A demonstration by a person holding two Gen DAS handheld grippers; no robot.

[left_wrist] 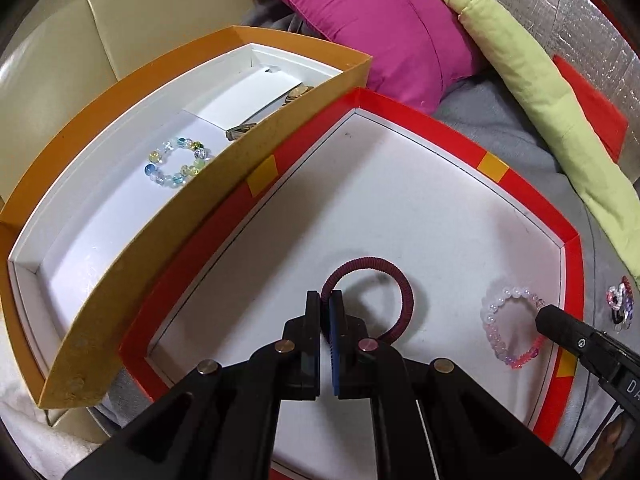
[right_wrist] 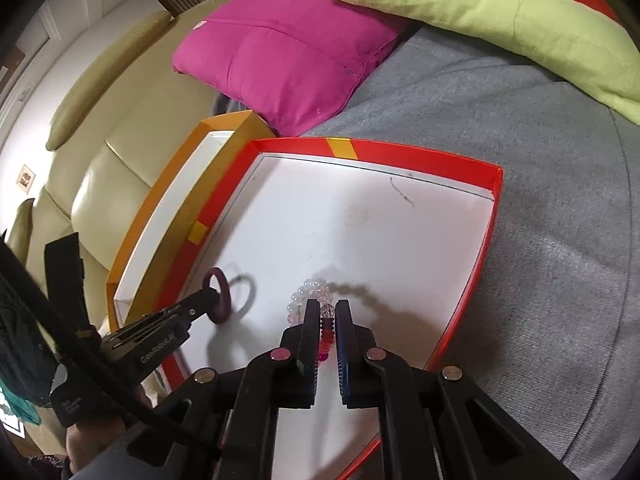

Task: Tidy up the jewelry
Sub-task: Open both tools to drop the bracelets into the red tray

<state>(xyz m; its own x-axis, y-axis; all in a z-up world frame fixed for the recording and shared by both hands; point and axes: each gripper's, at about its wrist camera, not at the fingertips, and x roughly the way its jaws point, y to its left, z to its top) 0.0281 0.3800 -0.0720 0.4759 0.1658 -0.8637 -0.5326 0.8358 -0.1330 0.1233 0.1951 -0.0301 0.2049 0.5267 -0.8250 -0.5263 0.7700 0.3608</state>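
Note:
My left gripper (left_wrist: 325, 296) is shut on a maroon ribbed elastic band (left_wrist: 372, 261), pinching its left side low over the white floor of the red tray (left_wrist: 532, 196). The right wrist view shows that gripper (right_wrist: 212, 294) with the band (right_wrist: 222, 304) upright at the tray's left side. My right gripper (right_wrist: 326, 304) is shut on a bracelet of clear, pink and red beads (right_wrist: 316, 285) near the tray's front. In the left wrist view the right gripper (left_wrist: 546, 314) grips this bracelet (left_wrist: 494, 334) by the tray's right wall.
An orange box (left_wrist: 120, 280) stands against the tray's left side, holding a blue-green glass bead bracelet (left_wrist: 178, 162) and metal pieces (left_wrist: 240, 131). Another beaded piece (left_wrist: 620, 304) lies on the grey blanket (right_wrist: 540, 240) right of the tray. Magenta (right_wrist: 280, 52) and green (right_wrist: 500, 8) pillows lie behind.

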